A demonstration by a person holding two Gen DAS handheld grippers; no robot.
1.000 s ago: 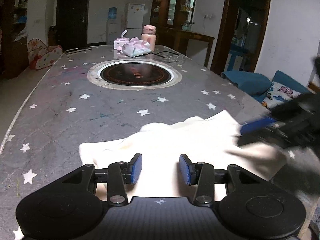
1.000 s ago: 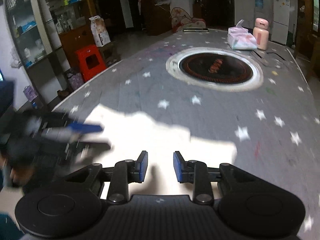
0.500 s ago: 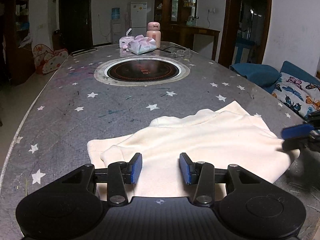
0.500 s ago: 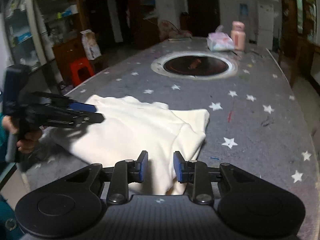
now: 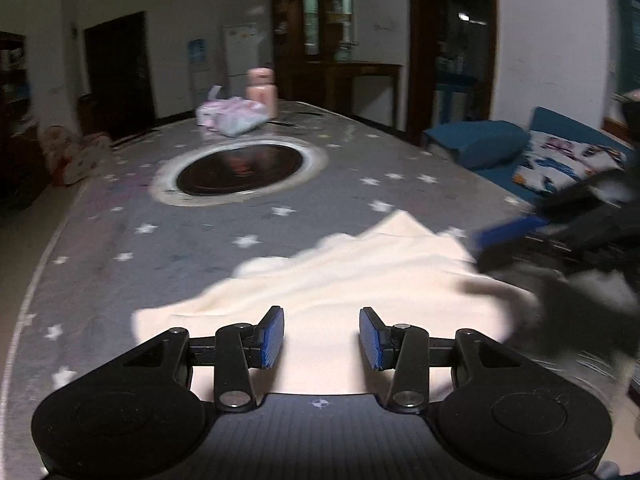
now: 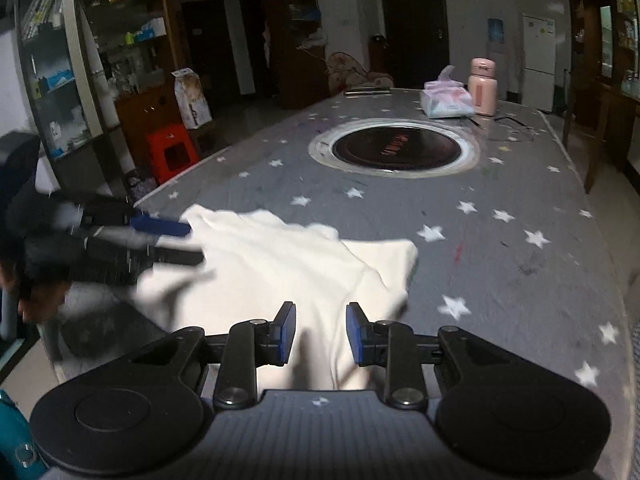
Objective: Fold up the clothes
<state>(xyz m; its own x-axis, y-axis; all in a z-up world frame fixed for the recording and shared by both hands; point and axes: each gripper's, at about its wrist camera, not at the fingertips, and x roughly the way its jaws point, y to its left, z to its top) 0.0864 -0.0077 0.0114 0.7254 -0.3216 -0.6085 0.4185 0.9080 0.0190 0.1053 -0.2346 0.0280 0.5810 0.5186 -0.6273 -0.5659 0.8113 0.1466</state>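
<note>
A cream-white garment (image 5: pixel 352 280) lies spread on the grey star-patterned table (image 5: pixel 120 232), near its front edge. My left gripper (image 5: pixel 321 338) hovers just above the garment's near part, open and empty. My right gripper (image 6: pixel 321 334) is also open and empty, above the garment (image 6: pixel 280 264) on its right side. Each gripper shows blurred in the other's view: the right one (image 5: pixel 508 240) at the garment's right edge, the left one (image 6: pixel 168 236) at its left edge.
A round black hotplate (image 5: pixel 240 168) is set in the table's middle. A tissue pack (image 5: pixel 232 118) and a pink bottle (image 5: pixel 262 90) stand at the far end. A blue sofa with cushions (image 5: pixel 560 156) is on the right, a red stool (image 6: pixel 172 152) and shelves on the left.
Both grippers have swung back in over the garment from its sides. The garment lies much as before. Both stay open.
</note>
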